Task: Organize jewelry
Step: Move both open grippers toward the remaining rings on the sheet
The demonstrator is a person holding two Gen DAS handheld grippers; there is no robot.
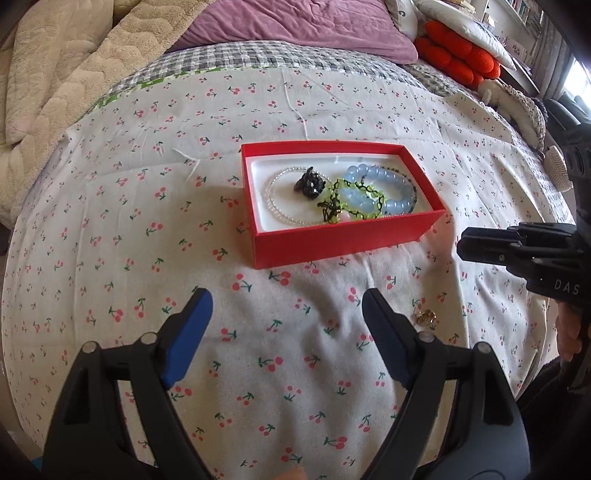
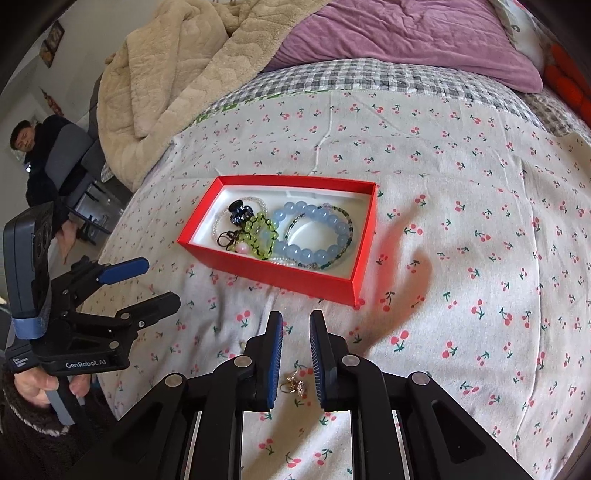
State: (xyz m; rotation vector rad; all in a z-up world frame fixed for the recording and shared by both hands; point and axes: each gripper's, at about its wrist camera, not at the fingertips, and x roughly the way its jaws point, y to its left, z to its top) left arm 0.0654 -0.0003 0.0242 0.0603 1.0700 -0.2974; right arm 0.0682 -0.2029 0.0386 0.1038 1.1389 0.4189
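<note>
An open red box [image 1: 343, 247] [image 2: 273, 275] sits on the cherry-print bedsheet. Inside lie a blue bead bracelet [image 1: 397, 184] [image 2: 325, 221], a green bead bracelet [image 1: 334, 184] [image 2: 258, 218], a clear bead string [image 1: 273, 192] and a black clip [image 1: 308, 182] [image 2: 240, 214]. A small gold piece [image 1: 424, 317] [image 2: 295, 386] lies on the sheet in front of the box. My left gripper [image 1: 286, 295] [image 2: 162, 280] stands wide open over bare sheet, empty. My right gripper [image 2: 295, 315] [image 1: 461, 245] hovers over the gold piece, its jaws narrowly apart and not touching it.
A beige blanket [image 2: 166, 74] and a purple pillow [image 1: 295, 26] lie at the head of the bed, with an orange cushion [image 1: 458, 55] at the far right. A person [image 2: 40, 155] sits beside the bed's left edge.
</note>
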